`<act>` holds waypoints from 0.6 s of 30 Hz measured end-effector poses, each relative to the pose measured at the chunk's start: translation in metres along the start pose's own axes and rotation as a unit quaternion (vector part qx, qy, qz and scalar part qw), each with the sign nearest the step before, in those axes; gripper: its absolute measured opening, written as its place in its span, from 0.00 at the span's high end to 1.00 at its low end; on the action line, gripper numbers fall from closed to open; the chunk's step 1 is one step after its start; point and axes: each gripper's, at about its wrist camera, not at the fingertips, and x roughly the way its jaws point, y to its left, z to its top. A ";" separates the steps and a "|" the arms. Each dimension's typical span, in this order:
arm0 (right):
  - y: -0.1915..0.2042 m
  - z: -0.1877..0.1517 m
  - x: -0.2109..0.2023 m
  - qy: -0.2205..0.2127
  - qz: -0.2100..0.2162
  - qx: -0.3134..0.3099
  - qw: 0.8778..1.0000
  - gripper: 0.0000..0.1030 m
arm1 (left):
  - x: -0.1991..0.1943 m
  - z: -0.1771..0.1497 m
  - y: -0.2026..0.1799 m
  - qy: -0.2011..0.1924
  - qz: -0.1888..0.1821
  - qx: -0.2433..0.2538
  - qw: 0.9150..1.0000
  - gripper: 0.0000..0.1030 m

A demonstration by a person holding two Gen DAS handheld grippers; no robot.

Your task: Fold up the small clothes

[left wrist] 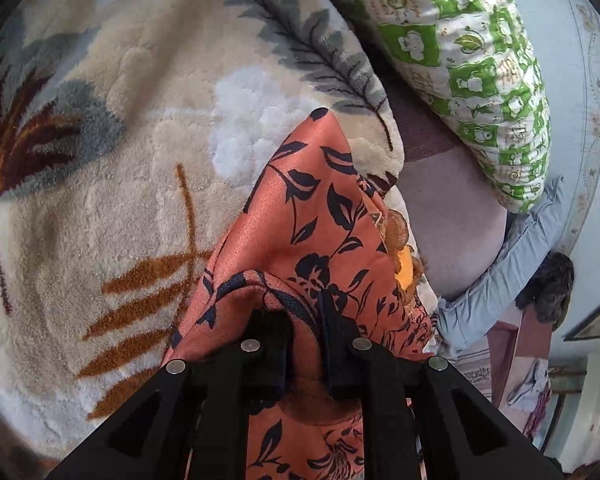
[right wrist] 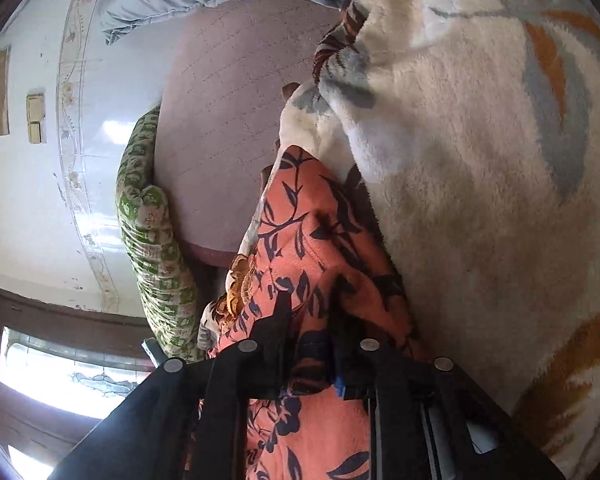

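We saw the black left gripper (left wrist: 305, 312) clamped on a bunched edge of the salmon-orange, navy-leafed garment (left wrist: 320, 216), draped over the cream plush leaf-patterned blanket (left wrist: 120, 160). The black right gripper (right wrist: 306, 316) pinched the same garment (right wrist: 300, 240) beside the green-and-white quilted pillow (right wrist: 148, 232).

Left gripper (left wrist: 305, 312) fingers pinched on orange floral cloth (left wrist: 320, 216); right gripper (right wrist: 310, 320) likewise (cloth bunched between fingers).
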 end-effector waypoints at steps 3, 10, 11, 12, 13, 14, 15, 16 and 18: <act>0.014 -0.004 -0.016 -0.013 0.008 -0.012 1.000 0.42 | -0.007 -0.008 -0.014 -0.021 0.000 0.009 1.000 0.70; 0.013 -0.001 0.003 0.002 -0.009 0.031 0.999 0.41 | 0.019 0.000 -0.047 -0.018 0.044 0.015 0.999 0.60; 0.016 -0.001 0.000 -0.012 -0.014 0.020 1.000 0.41 | 0.022 0.000 -0.053 -0.017 0.046 0.022 0.999 0.60; 0.023 -0.002 -0.004 -0.025 -0.021 -0.009 0.999 0.41 | 0.024 0.001 -0.058 -0.017 0.045 0.030 0.998 0.60; 0.033 -0.002 -0.007 -0.036 -0.033 -0.048 0.998 0.41 | 0.021 0.000 -0.061 -0.021 0.043 0.041 0.998 0.60; 0.043 -0.001 -0.010 -0.046 -0.053 -0.090 0.993 0.41 | 0.022 0.003 -0.065 -0.025 0.040 0.051 0.998 0.60; 0.051 0.000 -0.012 -0.054 -0.074 -0.127 0.988 0.40 | 0.019 0.005 -0.068 -0.028 0.037 0.065 0.997 0.59; 0.056 0.002 -0.012 -0.056 -0.094 -0.154 0.982 0.35 | 0.019 0.007 -0.071 -0.029 0.036 0.080 0.996 0.58; 0.059 0.007 -0.007 -0.044 -0.126 -0.188 0.973 0.31 | 0.016 0.006 -0.073 -0.016 0.022 0.120 0.992 0.55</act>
